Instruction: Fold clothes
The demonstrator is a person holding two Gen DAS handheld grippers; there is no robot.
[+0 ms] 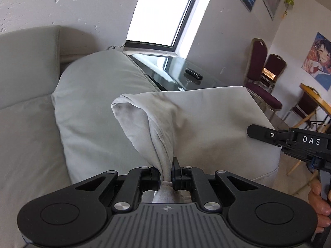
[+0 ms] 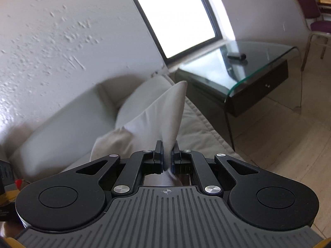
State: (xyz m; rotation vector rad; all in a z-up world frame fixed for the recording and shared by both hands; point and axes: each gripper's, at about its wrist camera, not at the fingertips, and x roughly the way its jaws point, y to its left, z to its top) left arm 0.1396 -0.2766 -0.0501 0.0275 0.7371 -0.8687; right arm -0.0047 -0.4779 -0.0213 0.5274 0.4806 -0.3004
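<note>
the white garment (image 1: 186, 113) hangs stretched between both grippers above the grey sofa (image 1: 31, 124). the left gripper (image 1: 166, 172) pinches one bunched edge, the right gripper (image 2: 168, 155) pinches the other, so the cloth's long axis runs across, from hand to hand.

Your base here is a pale grey sofa (image 1: 26, 124), w/ a fat cushion (image 1: 99, 103) of the same grey sitting on the seat, up against the backrest. Next to it there's a glass side table (image 2: 258, 62) on the tile floor (image 2: 289, 134), w/ a small black gadget (image 2: 236, 56) lying on top, can't tell what tbh.
</note>
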